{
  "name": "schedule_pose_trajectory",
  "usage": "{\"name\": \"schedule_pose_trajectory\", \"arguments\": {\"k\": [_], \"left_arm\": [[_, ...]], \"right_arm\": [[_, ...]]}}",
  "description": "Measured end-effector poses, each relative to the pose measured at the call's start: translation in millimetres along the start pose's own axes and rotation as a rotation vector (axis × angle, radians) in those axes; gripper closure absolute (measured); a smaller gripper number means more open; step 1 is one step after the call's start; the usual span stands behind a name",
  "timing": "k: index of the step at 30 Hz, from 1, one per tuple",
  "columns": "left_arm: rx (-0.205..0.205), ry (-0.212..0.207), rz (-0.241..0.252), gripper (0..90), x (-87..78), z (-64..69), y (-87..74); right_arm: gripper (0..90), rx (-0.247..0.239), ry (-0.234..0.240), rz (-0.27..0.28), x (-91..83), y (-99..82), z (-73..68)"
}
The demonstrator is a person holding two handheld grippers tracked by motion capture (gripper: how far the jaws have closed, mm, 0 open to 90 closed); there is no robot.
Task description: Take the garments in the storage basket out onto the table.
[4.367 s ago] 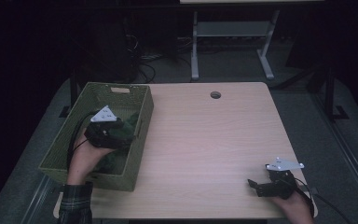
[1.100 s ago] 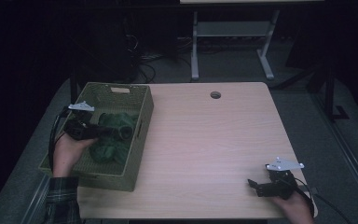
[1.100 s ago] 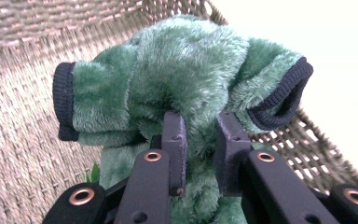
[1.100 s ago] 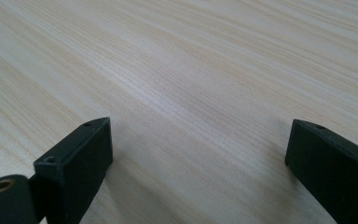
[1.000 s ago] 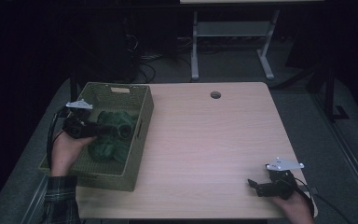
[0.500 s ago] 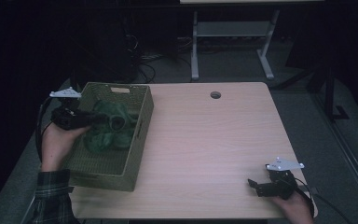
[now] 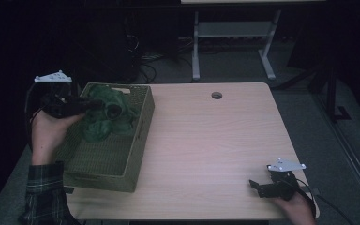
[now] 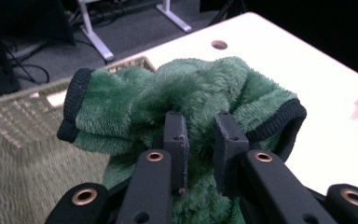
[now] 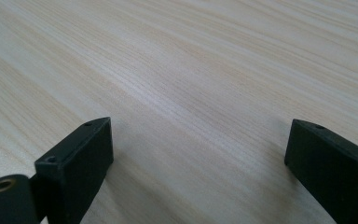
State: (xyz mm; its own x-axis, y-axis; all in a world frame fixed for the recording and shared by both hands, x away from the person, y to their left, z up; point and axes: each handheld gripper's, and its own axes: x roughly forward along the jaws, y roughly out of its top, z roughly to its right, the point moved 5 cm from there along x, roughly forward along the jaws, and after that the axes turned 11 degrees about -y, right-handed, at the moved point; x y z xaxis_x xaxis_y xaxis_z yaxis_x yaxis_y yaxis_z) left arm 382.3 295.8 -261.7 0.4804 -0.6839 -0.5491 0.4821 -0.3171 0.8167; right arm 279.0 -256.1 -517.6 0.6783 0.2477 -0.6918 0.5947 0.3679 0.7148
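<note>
Left gripper [image 7: 104,107] now higher and further toward the left rim of the basket [image 7: 136,136] than a second ago, when it sat low inside it; green fleece garment [image 7: 105,117] comes up with it. Right gripper [image 7: 258,186] unchanged at the near right desk [image 7: 206,140] corner.

Left hand [image 7: 49,133] wraps the gripper body from below, forearm in a plaid sleeve [image 7: 44,192] coming up from the bottom edge, gripper held about level, pointing right across the basket. Jaws clenched on the garment: in the left gripper view a fold of fleece [image 8: 186,102] is pinched between both pads [image 8: 176,135], the rest bunching ahead of the jaws and hanging below them, dark ribbed cuffs to either side. Garment is over the basket's far end, its lower part draping into it.

Right hand [image 7: 297,208] rests at the desk edge, gripper lying low, pointing left. Right gripper view: jaws spread wide, released, bare wood [image 9: 191,93] between and ahead of them.
</note>
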Motion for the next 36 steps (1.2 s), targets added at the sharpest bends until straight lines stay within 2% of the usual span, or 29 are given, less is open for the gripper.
{"name": "schedule_pose_trajectory", "arguments": {"k": [5,10,14,17,22,24,26,27,29,30,36], "left_arm": [[0.026,-0.006,0.029,77.2,-7.8,8.3,17.4],[0.046,-0.032,0.047,77.3,-6.0,17.3,28.9],[0.06,-0.068,0.048,77.3,5.9,27.8,36.0],[0.066,-0.078,0.045,77.2,12.4,32.0,38.3],[0.078,-0.124,0.037,77.3,34.0,46.0,44.9],[0.08,-0.13,0.035,77.3,37.6,48.6,46.0],[0.088,-0.146,0.03,77.2,49.4,56.3,48.4],[0.088,-0.146,0.03,77.3,49.4,56.3,48.4],[0.089,-0.166,0.032,77.3,61.5,64.4,50.4],[0.089,-0.166,0.032,77.3,61.5,64.4,50.4],[0.104,-0.213,0.021,77.3,88.3,83.3,53.2]], "right_arm": [[7.2,0.0,0.0,0.0,0.0,0.0,0.0],[7.1,0.0,0.0,0.0,0.0,0.0,0.0],[7.2,0.0,0.0,0.0,0.0,0.0,0.0],[7.2,0.0,0.0,0.0,0.0,0.0,0.0],[7.1,0.0,0.0,0.0,0.0,0.0,0.0],[7.1,-0.001,0.0,0.0,0.0,0.0,0.0],[7.1,0.0,0.0,0.0,0.0,0.0,0.0],[7.1,0.0,0.0,0.0,0.0,0.0,0.0],[7.1,0.0,0.0,0.0,0.0,0.0,0.0],[7.1,0.0,0.0,0.0,0.0,0.0,0.0],[7.1,-0.002,0.0,-0.001,-0.1,0.0,0.1]]}}
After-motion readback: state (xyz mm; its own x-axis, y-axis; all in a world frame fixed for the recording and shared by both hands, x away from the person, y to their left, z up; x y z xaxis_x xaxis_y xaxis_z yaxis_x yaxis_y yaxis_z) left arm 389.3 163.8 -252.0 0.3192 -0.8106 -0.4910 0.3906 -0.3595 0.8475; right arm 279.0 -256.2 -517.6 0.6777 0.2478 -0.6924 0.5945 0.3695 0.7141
